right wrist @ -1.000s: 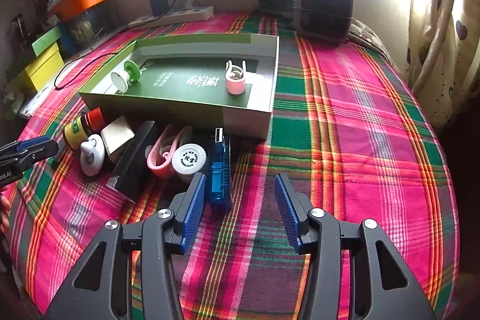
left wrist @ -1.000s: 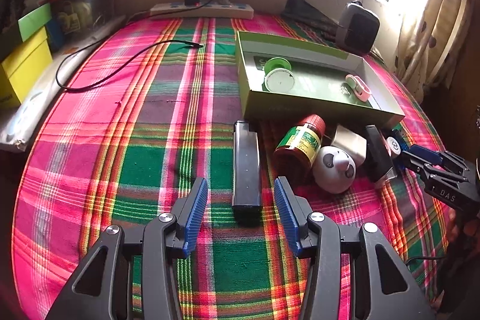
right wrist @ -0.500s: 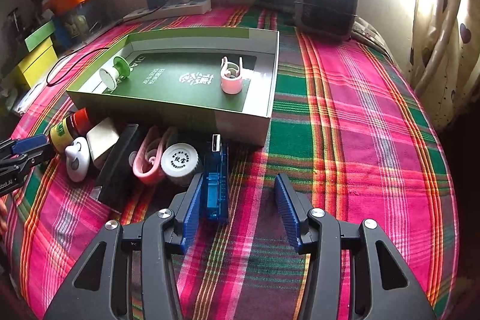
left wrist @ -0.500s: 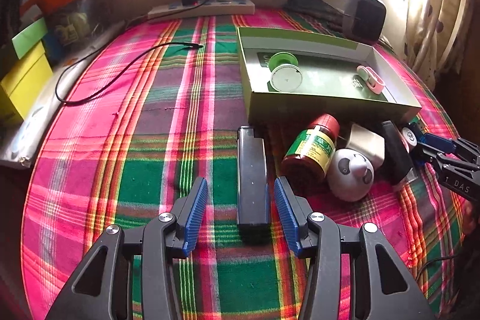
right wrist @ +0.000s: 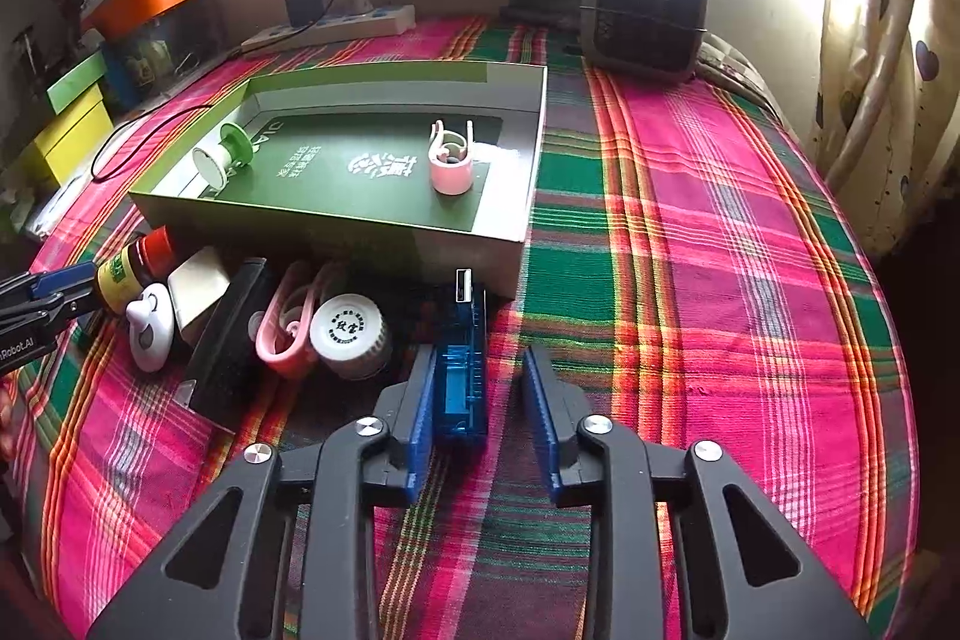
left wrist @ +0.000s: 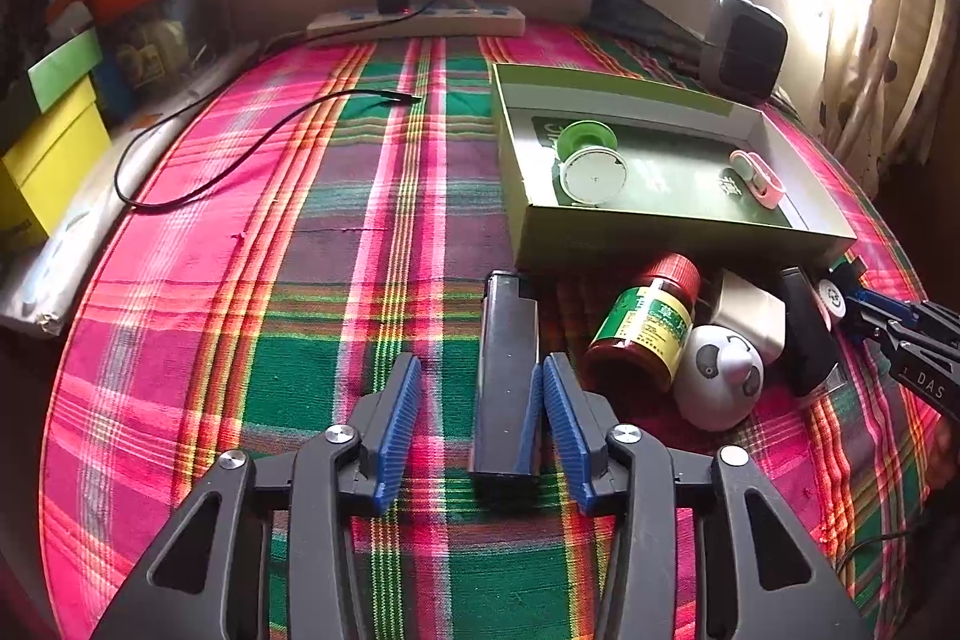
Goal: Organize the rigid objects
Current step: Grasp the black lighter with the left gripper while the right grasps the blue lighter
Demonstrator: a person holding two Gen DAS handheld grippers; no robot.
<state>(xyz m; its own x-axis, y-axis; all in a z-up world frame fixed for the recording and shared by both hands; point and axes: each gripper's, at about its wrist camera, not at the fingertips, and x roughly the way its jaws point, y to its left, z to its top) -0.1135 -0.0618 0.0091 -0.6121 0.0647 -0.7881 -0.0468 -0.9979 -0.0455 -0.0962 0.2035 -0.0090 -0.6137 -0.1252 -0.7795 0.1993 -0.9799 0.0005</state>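
1. The left gripper [left wrist: 477, 412] points down at a black bar [left wrist: 507, 376] that lies lengthwise on the plaid cloth [left wrist: 300, 280], just in front of the green box [left wrist: 678, 244]. Its jaws have just been closing, and the bar is now between them. The right-hand pad [left wrist: 561, 418] touches the bar's side, while the left-hand pad [left wrist: 399, 418] stands clear with cloth showing in the gap, so nothing is clamped yet.

2. The right gripper [right wrist: 480, 412] has likewise been closing, around a blue plastic case [right wrist: 461, 370] with a USB plug at its far end, which lies just in front of the box's near corner. The left-hand pad [right wrist: 422, 412] rests against the case; the right-hand pad [right wrist: 543, 418] is apart from it. The jaws are partly open, with no grip.

3. Compared with a second ago, both pairs of jaws are narrower and each thing sits deeper between them.

4. In my judgement both hands are about to pick up one thing each, presumably to place it in the box, where a green spool [right wrist: 222, 154] and a pink clip [right wrist: 451, 160] already lie.

5. Waiting outside the box are a red-capped bottle [left wrist: 645, 322], a white panda figure [left wrist: 720, 376], a second pink clip [right wrist: 288, 322] and a white cap [right wrist: 348, 331], so much of the task looks unfinished.

6. One risk: each thing is touched on one side only, so further closing may push it sideways before the grip forms.
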